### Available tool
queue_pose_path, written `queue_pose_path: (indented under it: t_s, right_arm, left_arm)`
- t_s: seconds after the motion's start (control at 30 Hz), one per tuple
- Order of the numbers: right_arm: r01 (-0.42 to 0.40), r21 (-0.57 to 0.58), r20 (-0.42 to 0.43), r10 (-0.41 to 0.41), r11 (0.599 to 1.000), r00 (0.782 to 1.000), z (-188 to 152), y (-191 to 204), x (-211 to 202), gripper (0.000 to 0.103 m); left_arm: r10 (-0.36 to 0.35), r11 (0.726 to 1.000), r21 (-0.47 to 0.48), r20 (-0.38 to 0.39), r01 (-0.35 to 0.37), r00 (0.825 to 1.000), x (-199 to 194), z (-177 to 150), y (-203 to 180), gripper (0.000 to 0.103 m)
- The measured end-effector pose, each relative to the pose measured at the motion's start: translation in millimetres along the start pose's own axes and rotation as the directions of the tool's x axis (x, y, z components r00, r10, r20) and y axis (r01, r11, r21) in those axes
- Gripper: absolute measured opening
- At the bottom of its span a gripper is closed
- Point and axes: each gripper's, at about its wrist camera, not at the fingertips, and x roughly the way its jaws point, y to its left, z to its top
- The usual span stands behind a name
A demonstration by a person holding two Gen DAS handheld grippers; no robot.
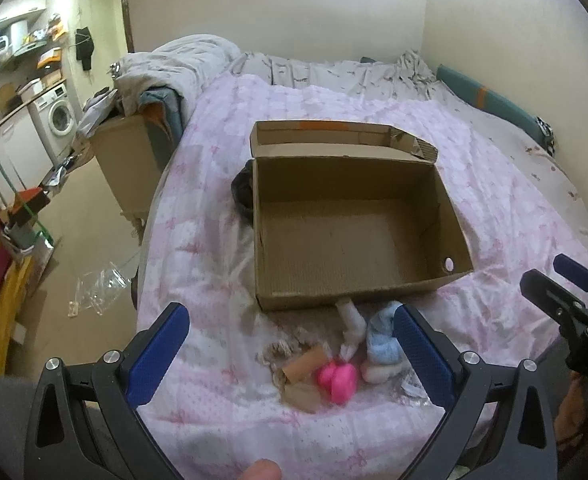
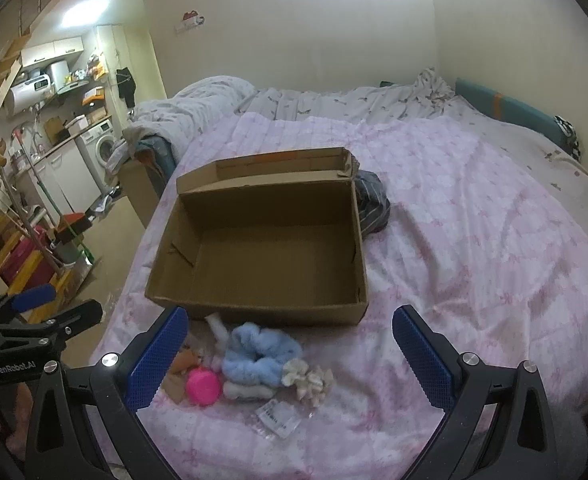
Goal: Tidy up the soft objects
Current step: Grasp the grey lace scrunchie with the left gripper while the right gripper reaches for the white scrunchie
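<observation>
Soft objects, among them a pink ball (image 1: 338, 382) and a blue scrunchie (image 1: 382, 338), lie bunched on the pink bedspread (image 1: 214, 240) just before an empty cardboard box (image 1: 350, 224), framed by the left gripper (image 1: 290, 350), its jaws spread wide. From the right wrist, the right gripper (image 2: 290, 352) hangs equally agape over the same pile, a cream scrunchie (image 2: 308, 380) and a clear packet (image 2: 278, 418) beside the blue scrunchie.

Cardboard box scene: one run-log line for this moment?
left claw: open | right claw: open | cardboard box: empty, lid open | soft items: piled before box
</observation>
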Motion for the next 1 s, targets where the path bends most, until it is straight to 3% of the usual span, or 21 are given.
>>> queue_pose_path:
  t_s: [0.17,0.37,0.5,0.6,0.77,0.83,1.0]
  right_arm:
    - [-0.009,-0.002,-0.047,0.008,1.000,0.999,11.1,-12.5,16.8,0.103]
    - [-0.036,0.045,-0.176,0.044,0.998,0.983,9.9,-33.8,52.7,0.103]
    - [-0.031,0.098,-0.232,0.053,0.995,0.971,-0.4,-46.4,74.2,0.103]
    - [-0.016,0.152,-0.268,0.057,0.988,0.962,-11.2,-57.0,87.4,0.103]
    - [0.008,0.204,-0.306,0.056,0.979,0.950,-16.0,-66.1,100.1,0.103]
    - [0.012,0.212,-0.313,0.057,0.977,0.948,-18.1,-67.2,102.7,0.103]
    - [0.021,0.198,-0.320,0.044,0.980,0.946,-20.8,-65.9,110.1,0.103]
  left_arm:
    - [-0.010,1.000,-0.029,-0.073,0.008,0.997,23.6,16.7,12.2,0.102]
    - [0.070,0.991,-0.101,-0.210,-0.093,0.975,69.7,17.9,41.5,0.102]
    - [0.047,0.977,-0.181,-0.330,-0.112,0.943,107.1,8.0,65.1,0.102]
    - [0.027,0.969,-0.219,-0.379,-0.118,0.925,126.3,-5.3,73.9,0.101]
    - [-0.076,0.967,-0.250,-0.475,-0.052,0.877,156.7,-20.9,64.9,0.094]
    - [-0.083,0.970,-0.238,-0.496,-0.044,0.865,165.9,-23.8,59.0,0.094]
    - [-0.132,0.969,-0.246,-0.573,-0.016,0.809,199.2,-38.4,40.5,0.084]
